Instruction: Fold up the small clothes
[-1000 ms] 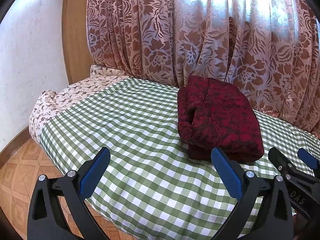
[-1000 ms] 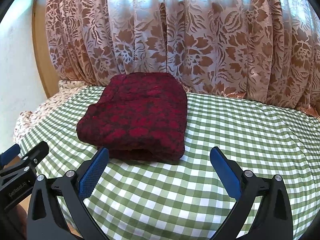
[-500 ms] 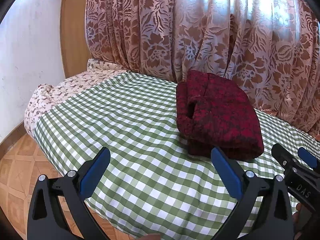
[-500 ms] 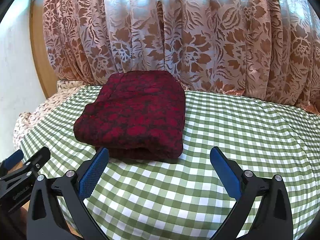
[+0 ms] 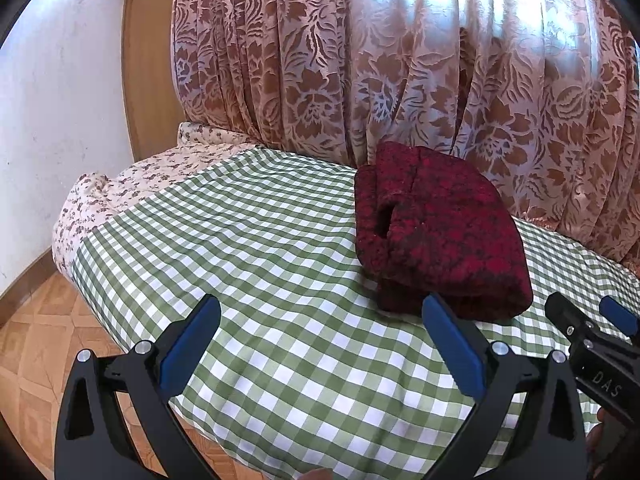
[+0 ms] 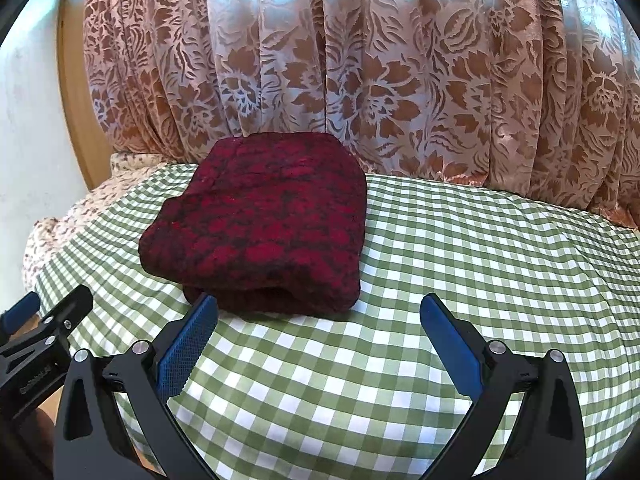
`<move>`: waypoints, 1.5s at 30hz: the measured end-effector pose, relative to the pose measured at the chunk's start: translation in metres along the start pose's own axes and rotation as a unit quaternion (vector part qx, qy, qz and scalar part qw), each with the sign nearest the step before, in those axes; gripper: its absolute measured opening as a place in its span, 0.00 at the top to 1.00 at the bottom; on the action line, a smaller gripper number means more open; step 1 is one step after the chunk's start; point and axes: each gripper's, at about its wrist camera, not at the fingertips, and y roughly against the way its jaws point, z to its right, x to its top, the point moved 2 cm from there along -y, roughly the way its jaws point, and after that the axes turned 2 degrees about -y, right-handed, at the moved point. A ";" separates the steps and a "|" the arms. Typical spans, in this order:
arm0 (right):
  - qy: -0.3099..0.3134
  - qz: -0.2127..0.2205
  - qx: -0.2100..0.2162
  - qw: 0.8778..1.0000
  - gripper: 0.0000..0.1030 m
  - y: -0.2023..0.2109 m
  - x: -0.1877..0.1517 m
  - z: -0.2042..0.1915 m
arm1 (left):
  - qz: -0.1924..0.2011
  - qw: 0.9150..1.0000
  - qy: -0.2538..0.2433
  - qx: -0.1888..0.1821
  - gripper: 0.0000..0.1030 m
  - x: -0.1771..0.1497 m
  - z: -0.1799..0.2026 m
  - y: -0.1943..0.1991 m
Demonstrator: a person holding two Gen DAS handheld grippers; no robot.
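Left gripper (image 5: 320, 344), right gripper (image 6: 318, 342): fingers spread, empty.

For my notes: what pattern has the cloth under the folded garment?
Green-and-white checks on the cloth; the right wrist view shows it best.

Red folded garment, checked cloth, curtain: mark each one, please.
Red folded garment (image 6: 264, 224), right wrist view, on its top layer.
Checked cloth (image 6: 480, 272), right wrist view, bare patch right of the garment.
Curtain (image 5: 320, 64), left wrist view, on its patterned folds.
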 end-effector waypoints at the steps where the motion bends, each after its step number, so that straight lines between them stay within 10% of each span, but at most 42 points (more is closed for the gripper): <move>1: 0.001 0.000 0.000 1.000 0.03 0.000 -0.001 0.000 | -0.002 1.000 0.000 -0.001 0.02 -0.001 0.000 0.000; 45: -0.011 -0.004 -0.017 1.000 0.03 0.000 -0.007 0.021 | -0.005 1.000 -0.029 0.002 0.02 -0.005 0.020 0.006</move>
